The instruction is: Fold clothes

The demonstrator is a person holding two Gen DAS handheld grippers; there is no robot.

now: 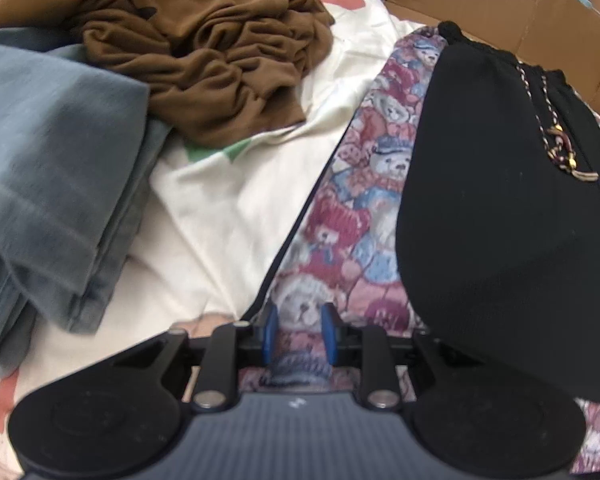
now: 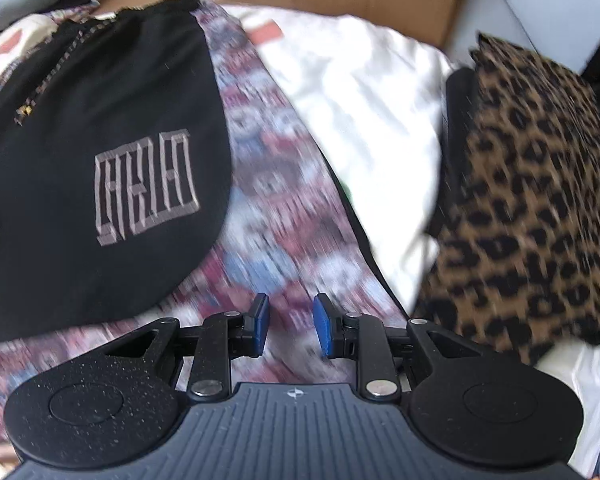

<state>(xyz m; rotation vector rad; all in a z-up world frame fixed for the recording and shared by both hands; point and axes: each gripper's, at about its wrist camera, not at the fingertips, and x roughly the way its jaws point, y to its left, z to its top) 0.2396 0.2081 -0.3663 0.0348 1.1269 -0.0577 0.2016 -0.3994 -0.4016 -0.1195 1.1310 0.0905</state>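
Closest in, the left gripper [image 1: 300, 334] has its blue pads set a little apart, and a bunched bit of the teddy-bear print fabric [image 1: 360, 184] sits right between them, so it looks pinched, though I can't be fully sure the pads press on it. The right gripper [image 2: 288, 326] shows the same modest gap, jaws hanging over the same print cloth, but the view is smeared and I see nothing clamped between them.

Just past both, a black knit garment [image 2: 100, 120] with a grey woven logo lies flat on top of the bear fabric, which pokes out along both its long sides. Everything sits on a white bedsheet [image 1: 228, 208].

Further out: folded blue-grey jeans [image 1: 48, 168] to one side, a crumpled brown top [image 1: 220, 72] behind them, a leopard-print piece [image 2: 540, 200] on the other side, and cardboard [image 1: 500, 8] at the back.

My read: the black piece is laid out and the fold hasn't started. Next move needs both jaws on matching edges of one layer only, not two.
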